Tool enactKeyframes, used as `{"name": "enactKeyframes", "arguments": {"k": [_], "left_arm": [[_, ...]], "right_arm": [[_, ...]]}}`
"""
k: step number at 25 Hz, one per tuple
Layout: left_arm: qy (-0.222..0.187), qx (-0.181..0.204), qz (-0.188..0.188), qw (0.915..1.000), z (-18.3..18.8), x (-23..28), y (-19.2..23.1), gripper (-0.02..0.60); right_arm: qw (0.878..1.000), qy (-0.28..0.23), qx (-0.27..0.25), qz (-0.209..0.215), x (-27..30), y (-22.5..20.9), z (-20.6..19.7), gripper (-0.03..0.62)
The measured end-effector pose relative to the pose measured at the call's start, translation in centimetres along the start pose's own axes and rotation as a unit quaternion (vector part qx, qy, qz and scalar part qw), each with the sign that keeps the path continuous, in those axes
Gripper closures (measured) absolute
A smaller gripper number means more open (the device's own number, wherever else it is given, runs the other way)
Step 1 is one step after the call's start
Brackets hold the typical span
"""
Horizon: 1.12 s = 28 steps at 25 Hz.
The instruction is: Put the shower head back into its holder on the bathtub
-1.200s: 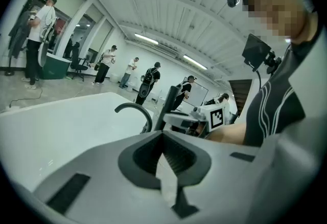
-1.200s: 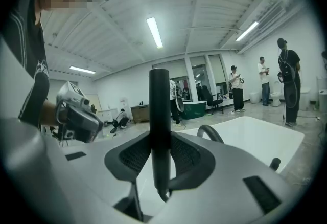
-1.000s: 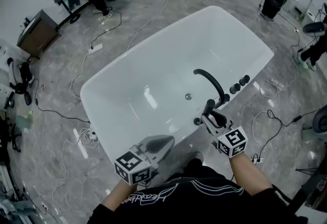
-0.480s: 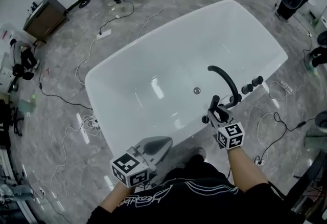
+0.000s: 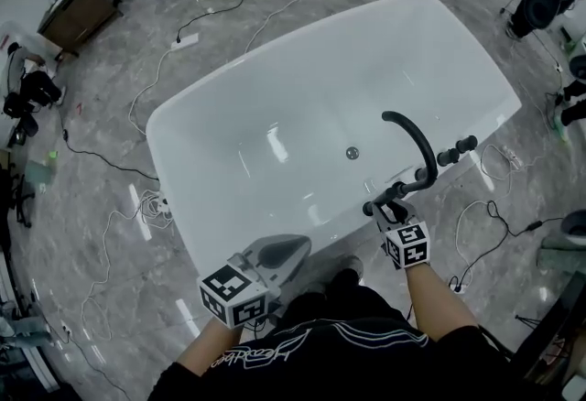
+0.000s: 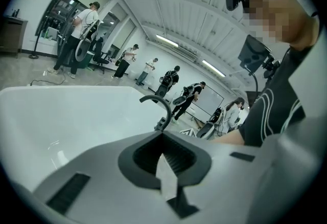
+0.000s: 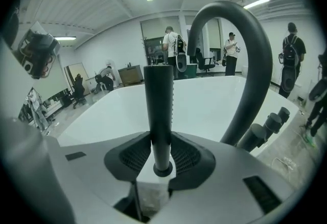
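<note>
Grey marble-patterned floor (image 5: 92, 234), strewn with thin cables (image 5: 135, 108), filled the left of my frame. My left gripper (image 5: 295, 248) hung at lower centre, fingers clenched on nothing. The glossy white, round-cornered bathtub (image 5: 275, 88) spanned the middle. Right of centre, at its near rim, my right gripper (image 5: 386, 205) had its fingers grasping the matte black cylindrical shower head (image 7: 158, 105), beside the arched black spout (image 5: 417, 138) and round knobs (image 5: 456, 150).

Glossy white bathtub (image 5: 275, 97), matt black shower head (image 7: 158, 110) and faucet (image 7: 255, 59).
</note>
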<state>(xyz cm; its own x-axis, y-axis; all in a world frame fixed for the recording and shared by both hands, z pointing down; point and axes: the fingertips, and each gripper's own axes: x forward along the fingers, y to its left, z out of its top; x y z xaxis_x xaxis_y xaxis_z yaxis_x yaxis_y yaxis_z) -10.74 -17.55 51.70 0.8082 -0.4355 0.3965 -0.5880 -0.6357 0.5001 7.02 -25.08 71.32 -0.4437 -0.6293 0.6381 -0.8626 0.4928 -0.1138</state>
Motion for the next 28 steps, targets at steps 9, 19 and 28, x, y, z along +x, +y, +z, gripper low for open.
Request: {"name": "enactKeyframes", "arguments": {"k": [9, 19, 28], "left_arm": [[0.004, -0.009, 0.002, 0.9999, -1.1, -1.6, 0.4, 0.577], [0.014, 0.012, -0.035, 0.9992, -1.5, -1.5, -1.4, 0.577], [0.016, 0.094, -0.110, 0.9894, 0.9, -2.0, -7.8, 0.577]], "right_arm": [[0.999, 0.013, -0.028, -0.013, 0.0, 1.0, -1.1, 0.470], [0.999, -0.026, 0.018, -0.042, -3.2, 1.7, 0.2, 0.467], [0.990, -0.138, 0.011, 0.041, -16.6, 8.9, 8.9, 0.471]]}}
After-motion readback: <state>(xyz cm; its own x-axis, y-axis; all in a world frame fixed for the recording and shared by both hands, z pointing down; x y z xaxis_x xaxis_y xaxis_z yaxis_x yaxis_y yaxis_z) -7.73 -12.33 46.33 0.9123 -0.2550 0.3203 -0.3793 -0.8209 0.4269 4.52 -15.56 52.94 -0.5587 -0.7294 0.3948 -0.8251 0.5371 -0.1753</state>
